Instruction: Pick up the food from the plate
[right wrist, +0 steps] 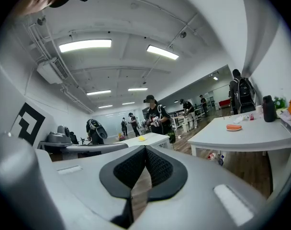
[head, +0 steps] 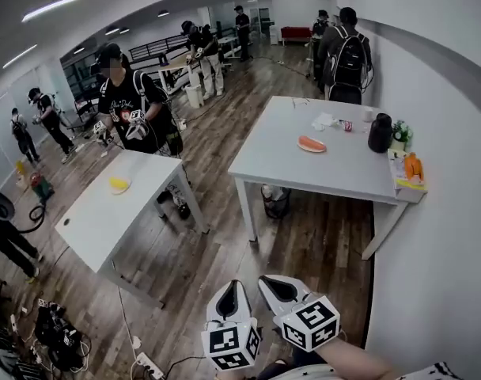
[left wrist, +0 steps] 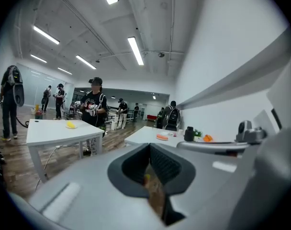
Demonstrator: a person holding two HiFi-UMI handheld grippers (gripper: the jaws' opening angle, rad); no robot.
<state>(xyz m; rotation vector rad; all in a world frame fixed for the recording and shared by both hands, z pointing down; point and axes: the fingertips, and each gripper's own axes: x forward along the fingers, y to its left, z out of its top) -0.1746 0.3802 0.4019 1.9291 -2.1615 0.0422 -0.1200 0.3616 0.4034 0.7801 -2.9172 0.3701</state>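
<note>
An orange plate of food (head: 312,143) lies on the white table (head: 335,176) by the right wall, far ahead of me; what the food is cannot be made out at this distance. It shows small as the plate (left wrist: 162,137) in the left gripper view and as the plate (right wrist: 233,127) in the right gripper view. My left gripper (head: 229,301) and right gripper (head: 282,290) hang side by side at the bottom of the head view, over the wooden floor. Both are shut with nothing between the pads, and well short of the table.
On the same table stand a black jug (head: 380,132), white paper (head: 323,121) and orange items (head: 413,167) at its right edge. A dark bin (head: 276,200) sits under it. A second white table (head: 106,216) at left carries a yellow plate (head: 119,184). A person (head: 134,105) stands behind it.
</note>
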